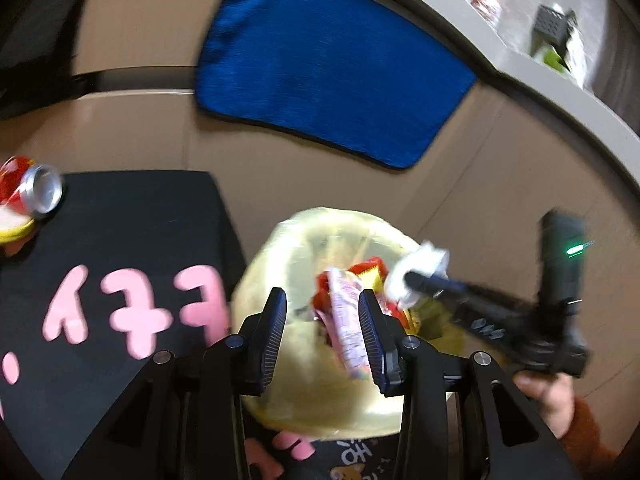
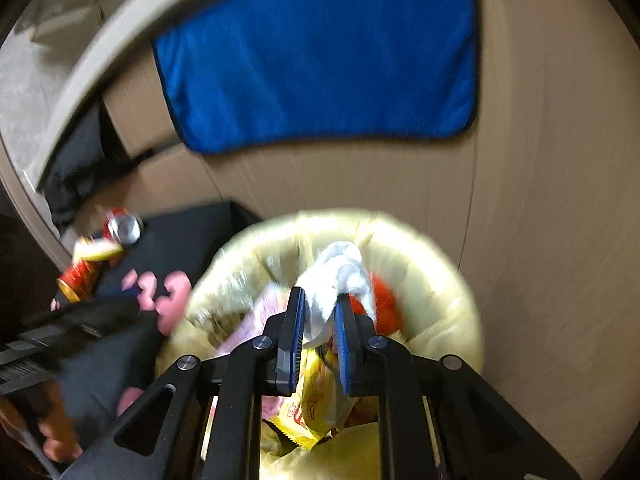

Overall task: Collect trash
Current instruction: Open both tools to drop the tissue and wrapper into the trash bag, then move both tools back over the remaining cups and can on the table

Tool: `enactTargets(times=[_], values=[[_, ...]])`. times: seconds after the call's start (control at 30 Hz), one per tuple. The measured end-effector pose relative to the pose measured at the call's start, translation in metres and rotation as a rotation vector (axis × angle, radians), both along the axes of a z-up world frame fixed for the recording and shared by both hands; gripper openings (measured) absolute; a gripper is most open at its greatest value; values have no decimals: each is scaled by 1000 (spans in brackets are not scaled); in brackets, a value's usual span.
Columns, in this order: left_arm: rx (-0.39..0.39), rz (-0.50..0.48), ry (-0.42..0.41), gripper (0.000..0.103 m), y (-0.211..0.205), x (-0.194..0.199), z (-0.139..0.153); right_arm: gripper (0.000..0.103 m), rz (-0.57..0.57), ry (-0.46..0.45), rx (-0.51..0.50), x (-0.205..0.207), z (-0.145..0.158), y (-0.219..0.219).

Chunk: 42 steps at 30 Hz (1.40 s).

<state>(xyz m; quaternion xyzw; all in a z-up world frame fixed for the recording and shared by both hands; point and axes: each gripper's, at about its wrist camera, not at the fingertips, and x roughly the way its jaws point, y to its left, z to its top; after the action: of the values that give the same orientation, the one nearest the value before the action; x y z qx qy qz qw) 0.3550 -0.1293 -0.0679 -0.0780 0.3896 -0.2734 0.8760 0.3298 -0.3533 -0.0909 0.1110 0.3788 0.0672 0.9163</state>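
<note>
Clearly, through the left wrist camera, your left gripper (image 1: pixel 323 312) hung over the yellow-lined trash bin (image 1: pixel 280 392) with its fingers apart; a pink wrapper (image 1: pixel 348 320) showed between them, but blur hid whether it was touching the pads or lying loose in the bin. Your right gripper (image 1: pixel 408 280) reached in from the side, clamped on a white tissue (image 1: pixel 420 268). Back on the black mat (image 1: pixel 120 240), a crushed red can (image 1: pixel 36 192) lay uncollected.

Through the right wrist camera, your right gripper (image 2: pixel 320 316) had the tissue (image 2: pixel 336 276) pinched between its pads, above the bin's (image 2: pixel 440 280) open mouth. Red and yellow wrappers (image 2: pixel 316 408) lay inside already. By my reading, you were partway: the tissue needed dropping, and the cans (image 2: pixel 124 228) on the mat (image 2: pixel 192 224) remained.
</note>
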Motion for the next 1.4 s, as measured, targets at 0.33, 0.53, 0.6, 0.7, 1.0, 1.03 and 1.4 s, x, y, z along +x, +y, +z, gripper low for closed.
enactTargets(times=[0.33, 0.53, 0.6, 0.7, 1.0, 1.03, 1.4], values=[[6, 118, -33, 39, 73, -15, 11, 17, 12, 168, -76, 19, -40, 23], [-22, 177, -9, 39, 103, -19, 3, 40, -16, 167, -88, 15, -31, 32], [-23, 189, -14, 39, 112, -22, 4, 40, -27, 167, -102, 10, -27, 33], [-24, 203, -20, 39, 128, -29, 5, 40, -43, 153, -132, 0, -19, 34], [-70, 302, -32, 39, 195, -53, 7, 44, -57, 22, -201, -34, 40, 62], [-77, 311, -35, 40, 202, -56, 8, 44, -53, 5, -198, -37, 48, 68], [-97, 401, -98, 40, 283, -90, 18, 44, 96, -151, -201, -70, 103, 181]])
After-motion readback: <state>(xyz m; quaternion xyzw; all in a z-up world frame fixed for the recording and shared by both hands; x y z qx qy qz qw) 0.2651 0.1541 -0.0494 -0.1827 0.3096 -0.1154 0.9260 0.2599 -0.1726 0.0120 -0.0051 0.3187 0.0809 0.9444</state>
